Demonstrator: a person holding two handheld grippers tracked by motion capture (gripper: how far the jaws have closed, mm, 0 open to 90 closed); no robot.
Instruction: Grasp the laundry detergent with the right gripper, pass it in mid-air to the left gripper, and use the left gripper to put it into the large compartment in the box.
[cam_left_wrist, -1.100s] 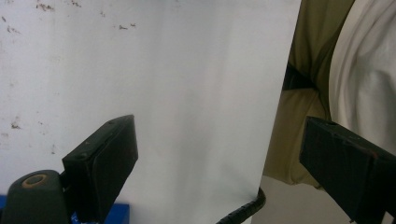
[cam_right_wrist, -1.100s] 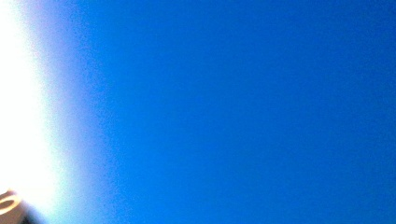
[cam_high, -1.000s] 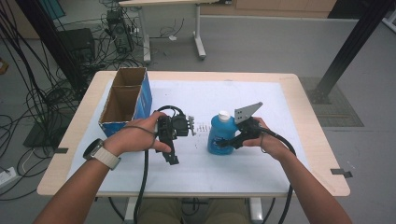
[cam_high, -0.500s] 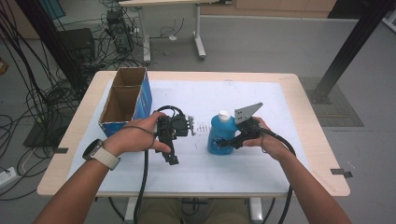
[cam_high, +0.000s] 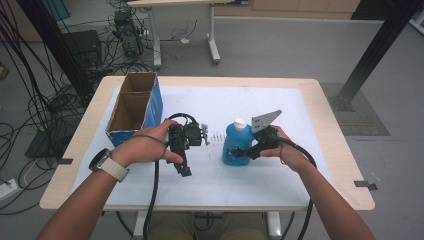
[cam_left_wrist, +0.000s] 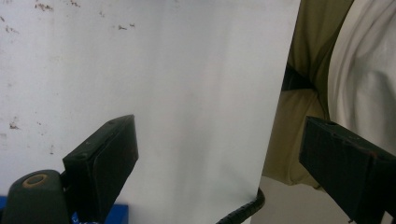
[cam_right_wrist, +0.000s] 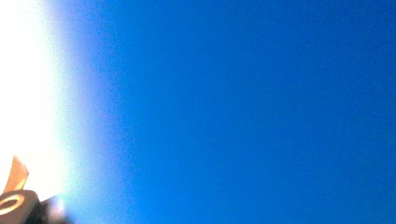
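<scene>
Right claw (cam_high: 239, 152) clamping one blue bottle (cam_high: 235, 145), one cardboard box (cam_high: 132, 107)

Grey floor (cam_high: 280, 45) ahead of me, tangled black cables (cam_high: 45, 115) to my left, second desk (cam_high: 210, 30) beyond, black post (cam_high: 372, 55) at right.

Black watch with pale strap (cam_high: 106, 166) on the left wrist; olive trousers, white shirt.

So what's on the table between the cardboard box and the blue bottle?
In the high view, the left claw in its hand, and small dark specks on the white sheet, lie between the box and the bottle.
</scene>
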